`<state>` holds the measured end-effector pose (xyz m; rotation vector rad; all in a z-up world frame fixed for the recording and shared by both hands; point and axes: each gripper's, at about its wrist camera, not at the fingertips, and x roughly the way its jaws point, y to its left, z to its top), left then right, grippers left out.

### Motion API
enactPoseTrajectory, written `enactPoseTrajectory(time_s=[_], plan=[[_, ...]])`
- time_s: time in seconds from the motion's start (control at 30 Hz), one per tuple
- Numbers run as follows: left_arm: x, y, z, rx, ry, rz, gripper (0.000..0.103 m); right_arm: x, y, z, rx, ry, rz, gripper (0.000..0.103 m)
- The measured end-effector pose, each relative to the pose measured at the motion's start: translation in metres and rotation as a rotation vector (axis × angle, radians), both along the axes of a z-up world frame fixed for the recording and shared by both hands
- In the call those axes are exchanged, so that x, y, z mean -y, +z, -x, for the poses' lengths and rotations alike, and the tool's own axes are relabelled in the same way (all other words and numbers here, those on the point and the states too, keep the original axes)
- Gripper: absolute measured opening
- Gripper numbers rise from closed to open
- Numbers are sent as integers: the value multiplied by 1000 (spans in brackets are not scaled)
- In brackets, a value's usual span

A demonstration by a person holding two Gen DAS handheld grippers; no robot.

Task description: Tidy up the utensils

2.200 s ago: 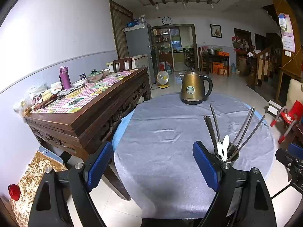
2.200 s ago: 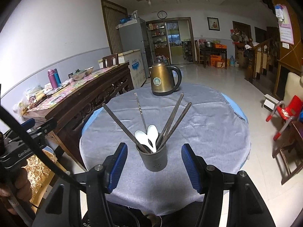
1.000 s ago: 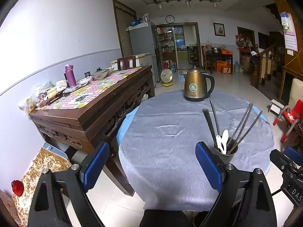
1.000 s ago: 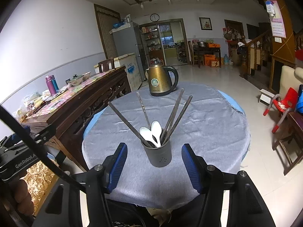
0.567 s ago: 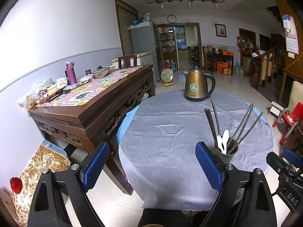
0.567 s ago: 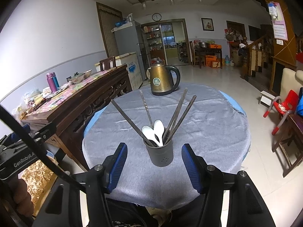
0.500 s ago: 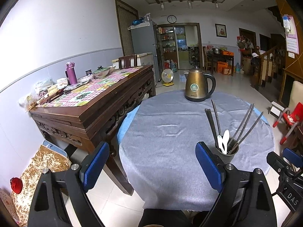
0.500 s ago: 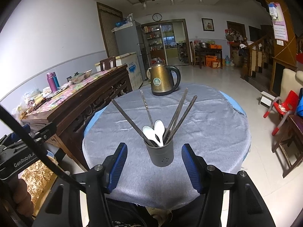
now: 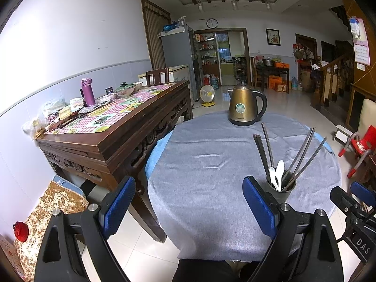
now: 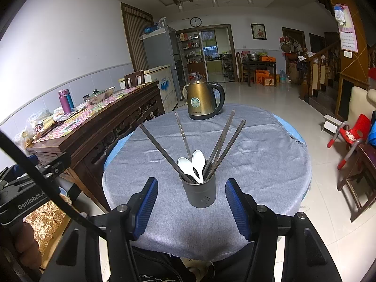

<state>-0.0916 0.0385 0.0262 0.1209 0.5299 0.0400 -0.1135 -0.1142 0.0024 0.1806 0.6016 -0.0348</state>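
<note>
Where the right view centers it, the dark holder (image 10: 199, 193) stands on the grey-clothed worktop (image 10: 258, 159) between the spread, empty right tongs (image 10: 191, 208), white spoons (image 10: 196, 163) and chopsticks (image 10: 223, 141) inside. Left view half-hides it behind one pad; left tongs (image 9: 188, 208) released, empty. Kettle (image 9: 243, 104) at far edge; sideboard (image 9: 112, 127) alongside.

Both tongs have drawn back a little from the bench (image 9: 211, 164). From the right tongs (image 10: 190, 199), the holder (image 10: 199, 193) now sits farther off, and from the left tongs (image 9: 188, 205) the bench edge shows more floor.
</note>
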Motion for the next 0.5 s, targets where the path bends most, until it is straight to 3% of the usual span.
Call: enactPoseTrajectory(time_s=[0.5], plan=[[-1,1,0,-1,-1,1,93,-1,0,0,3,2,2,64]])
